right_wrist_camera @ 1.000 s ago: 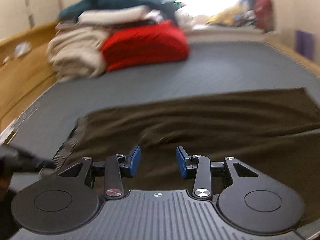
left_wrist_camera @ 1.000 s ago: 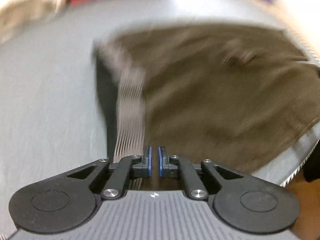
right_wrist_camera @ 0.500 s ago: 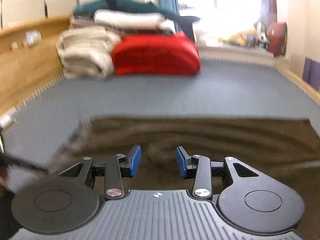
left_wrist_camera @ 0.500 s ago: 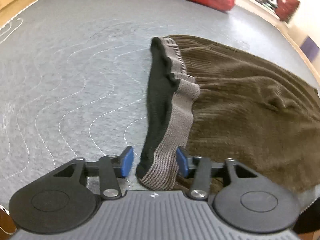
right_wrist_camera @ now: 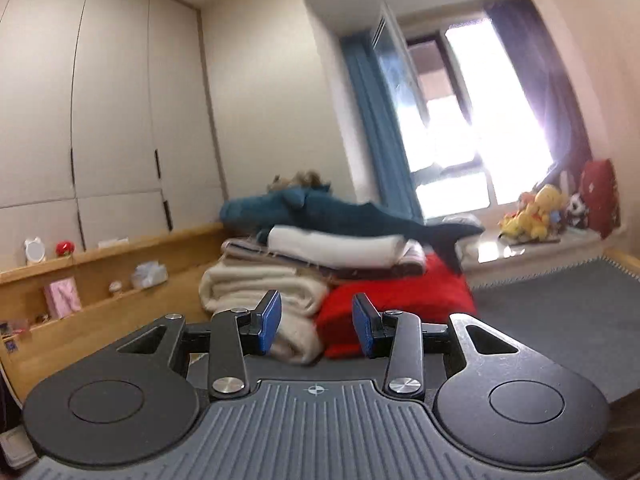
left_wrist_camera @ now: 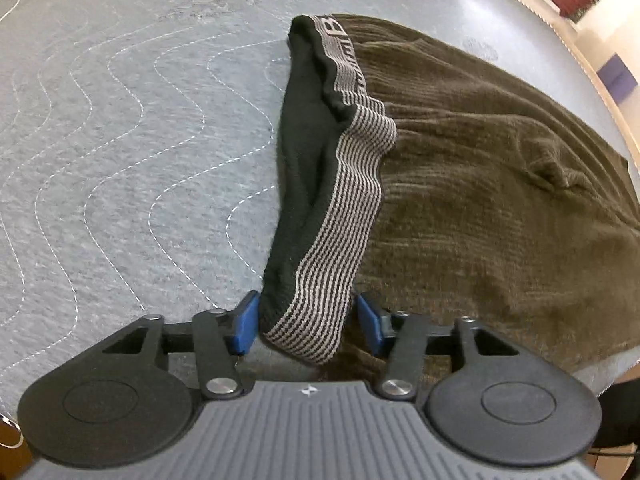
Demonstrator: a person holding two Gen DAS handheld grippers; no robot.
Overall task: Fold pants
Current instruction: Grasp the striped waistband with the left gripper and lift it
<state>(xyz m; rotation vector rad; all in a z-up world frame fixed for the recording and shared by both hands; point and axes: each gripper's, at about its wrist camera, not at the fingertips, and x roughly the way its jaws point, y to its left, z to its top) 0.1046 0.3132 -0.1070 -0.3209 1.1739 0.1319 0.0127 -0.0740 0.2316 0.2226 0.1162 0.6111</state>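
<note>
A: Where are the pants point(left_wrist_camera: 500, 184) right now?

B: Spread flat on the grey quilted mattress point(left_wrist_camera: 120, 120). The striped waistband point(left_wrist_camera: 340, 220) is the landmark: the brown cloth runs off to its right, towards the mattress's far right edge, and the bare mattress lies to its left.

A: And the left gripper point(left_wrist_camera: 306, 326)?

B: Pointing steeply down at the near end of the waistband. That corner sits between its blue pads point(left_wrist_camera: 246, 322), with the left pad touching the black inner side and the right pad just clear of the stripes. The jaws are closing, but I would not call it a grip yet.

A: Which way does the waistband run from it?

B: Straight away from the fingers, up the left wrist view, so the gripper is taking it end-on at the corner. The legs stretch out crosswise to that line, to the right of the waistband.

A: Then the right gripper point(right_wrist_camera: 316, 328)?

B: Held level, parted, nothing between its pads. It faces the stack of folded blankets point(right_wrist_camera: 260, 292) and the red cushion point(right_wrist_camera: 396, 304) at the far end of the mattress, and no pants show in its view.

A: So the left is nearer.

B: Clearly. I judge the fold depends on it pinching that corner firmly; the right would have to come down onto the cloth to help.
</note>
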